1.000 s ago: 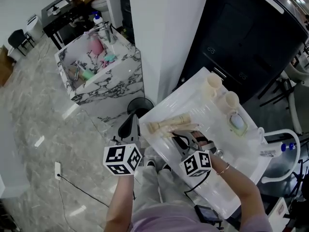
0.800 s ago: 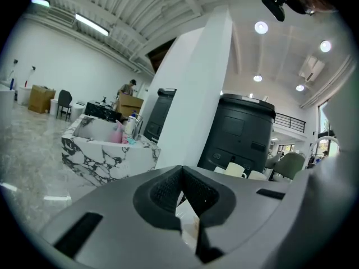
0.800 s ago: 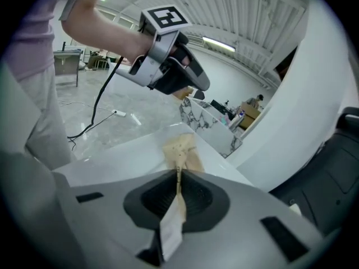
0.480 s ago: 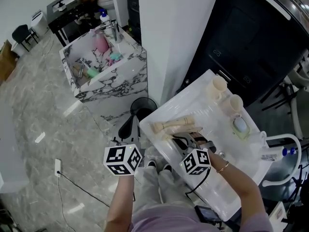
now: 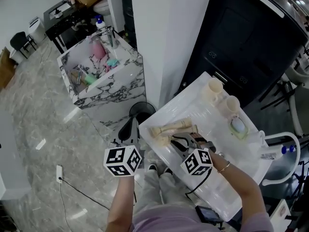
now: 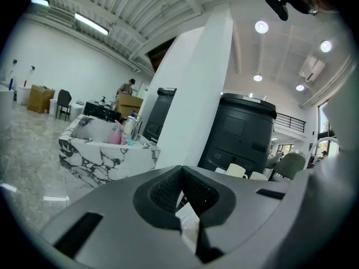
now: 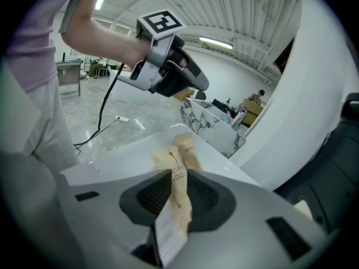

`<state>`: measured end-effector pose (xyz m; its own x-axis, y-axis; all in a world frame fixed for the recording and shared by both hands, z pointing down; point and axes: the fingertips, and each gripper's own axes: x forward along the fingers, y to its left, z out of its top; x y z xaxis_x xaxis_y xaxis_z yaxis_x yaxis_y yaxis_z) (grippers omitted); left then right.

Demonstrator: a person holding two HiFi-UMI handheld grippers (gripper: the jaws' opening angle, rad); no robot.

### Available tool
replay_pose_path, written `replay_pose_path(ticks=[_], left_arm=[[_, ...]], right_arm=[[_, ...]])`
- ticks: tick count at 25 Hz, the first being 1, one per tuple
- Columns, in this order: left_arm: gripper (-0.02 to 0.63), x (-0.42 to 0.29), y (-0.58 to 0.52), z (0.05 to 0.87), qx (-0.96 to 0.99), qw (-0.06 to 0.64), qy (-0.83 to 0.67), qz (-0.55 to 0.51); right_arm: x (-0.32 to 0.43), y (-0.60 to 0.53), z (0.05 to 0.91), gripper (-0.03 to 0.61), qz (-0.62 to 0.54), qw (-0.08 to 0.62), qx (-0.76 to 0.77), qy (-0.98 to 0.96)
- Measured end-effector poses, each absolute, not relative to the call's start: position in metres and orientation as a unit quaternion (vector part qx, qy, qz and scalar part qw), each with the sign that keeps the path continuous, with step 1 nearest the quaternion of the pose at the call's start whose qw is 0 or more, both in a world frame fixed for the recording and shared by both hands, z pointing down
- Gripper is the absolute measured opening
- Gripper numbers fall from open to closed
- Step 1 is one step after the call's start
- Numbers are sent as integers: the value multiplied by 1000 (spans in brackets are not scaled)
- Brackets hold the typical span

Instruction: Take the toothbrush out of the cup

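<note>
Paper-wrapped toothbrush (image 7: 179,195) lies on the white worktop (image 5: 212,122), well apart from the cup (image 5: 214,87), between the right gripper's (image 5: 179,140) opening jaws. Full release is advised before withdrawal. The left gripper's (image 6: 180,184) jaws are closed, empty.

The person wears a lilac top (image 5: 161,223), pale trousers (image 5: 153,185), bracelet (image 5: 223,168).

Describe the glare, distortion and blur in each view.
Head view: sharp, evenly lit, with soft glare on the glossy white counter. Left gripper view: strong fisheye bending and dark corners; the ceiling lights flare. Right gripper view: same fisheye bending; the toothbrush packet blurs close to the lens.
</note>
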<state>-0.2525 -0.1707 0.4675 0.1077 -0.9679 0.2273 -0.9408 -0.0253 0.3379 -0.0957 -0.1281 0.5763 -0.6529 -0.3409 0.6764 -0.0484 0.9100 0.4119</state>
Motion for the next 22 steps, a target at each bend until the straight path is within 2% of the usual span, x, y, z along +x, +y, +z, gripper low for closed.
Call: replay_pose_path(ticks=[6, 11, 16, 22], left_arm=[[0, -237, -182, 456, 729, 196, -655, -30], [0, -219, -192, 446, 744, 186, -641, -27], [0, -201, -199, 441, 760, 180, -624, -21], [0, -175, -205, 434, 779, 175, -601, -17]], right_arm=[[-82, -143, 543, 91, -122, 354, 164, -913], [-62, -162, 506, 86, -30, 277, 248, -928], [-33, -175, 479, 66, 42, 196, 331, -922], [-8, -181, 463, 31, 86, 136, 397, -904]])
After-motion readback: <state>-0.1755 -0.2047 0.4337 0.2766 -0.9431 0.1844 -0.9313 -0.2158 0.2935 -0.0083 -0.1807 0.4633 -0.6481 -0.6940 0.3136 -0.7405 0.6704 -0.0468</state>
